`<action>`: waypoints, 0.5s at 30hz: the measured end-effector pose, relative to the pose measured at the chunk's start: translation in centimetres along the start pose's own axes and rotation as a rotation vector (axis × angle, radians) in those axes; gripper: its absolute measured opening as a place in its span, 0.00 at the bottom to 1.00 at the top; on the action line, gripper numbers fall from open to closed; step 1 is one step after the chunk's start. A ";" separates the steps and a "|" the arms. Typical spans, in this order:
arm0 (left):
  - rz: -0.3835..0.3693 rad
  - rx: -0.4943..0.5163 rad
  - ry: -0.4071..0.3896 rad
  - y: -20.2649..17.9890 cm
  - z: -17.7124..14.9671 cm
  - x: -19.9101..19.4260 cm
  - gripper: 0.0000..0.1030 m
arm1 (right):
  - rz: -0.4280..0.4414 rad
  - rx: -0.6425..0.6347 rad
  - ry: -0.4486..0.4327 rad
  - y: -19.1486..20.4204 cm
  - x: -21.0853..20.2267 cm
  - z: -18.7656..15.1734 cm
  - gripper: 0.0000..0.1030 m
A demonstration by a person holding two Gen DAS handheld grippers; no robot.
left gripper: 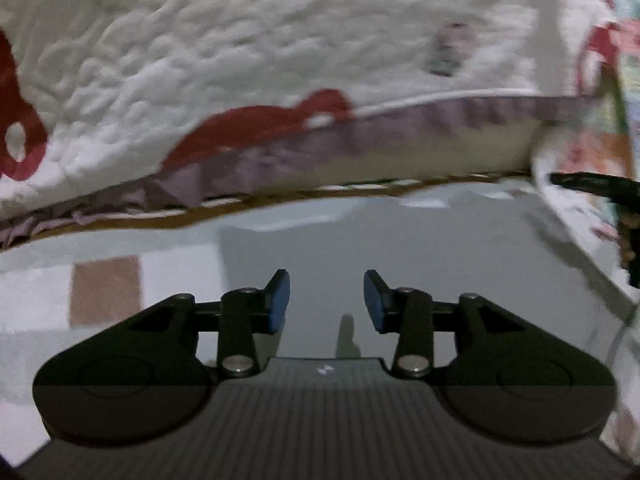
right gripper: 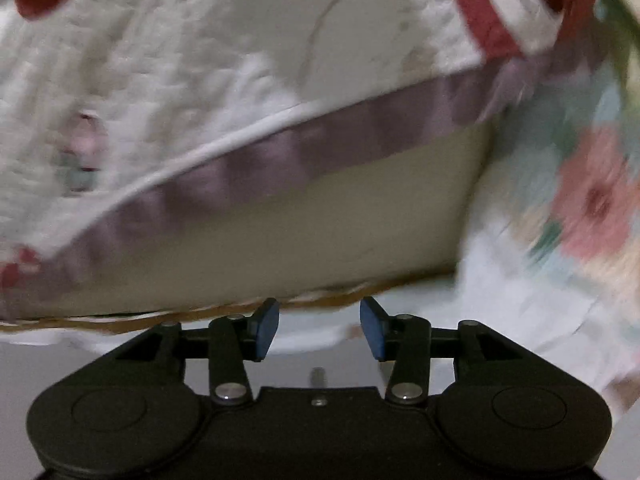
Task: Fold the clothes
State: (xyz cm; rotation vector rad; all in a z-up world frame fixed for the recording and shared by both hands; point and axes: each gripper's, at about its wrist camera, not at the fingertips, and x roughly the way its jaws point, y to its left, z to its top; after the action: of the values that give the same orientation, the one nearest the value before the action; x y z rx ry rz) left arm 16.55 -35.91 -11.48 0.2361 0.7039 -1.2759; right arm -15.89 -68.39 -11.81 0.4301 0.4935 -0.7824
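Grey glossy counter (left gripper: 360, 240) lies under both tongs, left tongs (left gripper: 326, 301) and right tongs (right gripper: 319, 329), each parted wide and empty; white quilted red-patterned, purple-edged cloth (left gripper: 240, 52) lies ahead of them.

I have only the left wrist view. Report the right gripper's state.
Observer: The right gripper is open and holds nothing.
Operator: Tell me what is ahead of it.
Observer: The white quilt, with its purple border running tilted across the view.
Operator: Name what lies to its right.
Observer: Floral fabric with a pink flower print, blurred.
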 end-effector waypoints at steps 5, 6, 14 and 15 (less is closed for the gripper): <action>-0.032 -0.113 0.127 -3.2 -5.2 -2.9 0.49 | 0.128 -0.252 0.216 4.7 -3.9 -5.7 0.51; -0.043 -0.166 0.163 -3.3 -6.5 -3.4 0.49 | 0.112 -0.299 0.246 4.9 -4.7 -7.3 0.51; -0.013 -0.303 0.269 -2.9 -10.8 -5.6 0.47 | -0.073 -0.095 0.181 -2.3 -10.7 -12.1 0.58; 0.009 -0.293 0.263 -3.0 -10.6 -5.6 0.47 | -0.133 -0.069 0.181 -3.2 -11.2 -12.0 0.60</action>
State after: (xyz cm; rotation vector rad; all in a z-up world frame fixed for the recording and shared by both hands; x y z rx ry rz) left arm 9.41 -26.70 -15.65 0.1678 1.1030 -1.1272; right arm -28.23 -57.78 -15.73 0.4090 0.7221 -0.8557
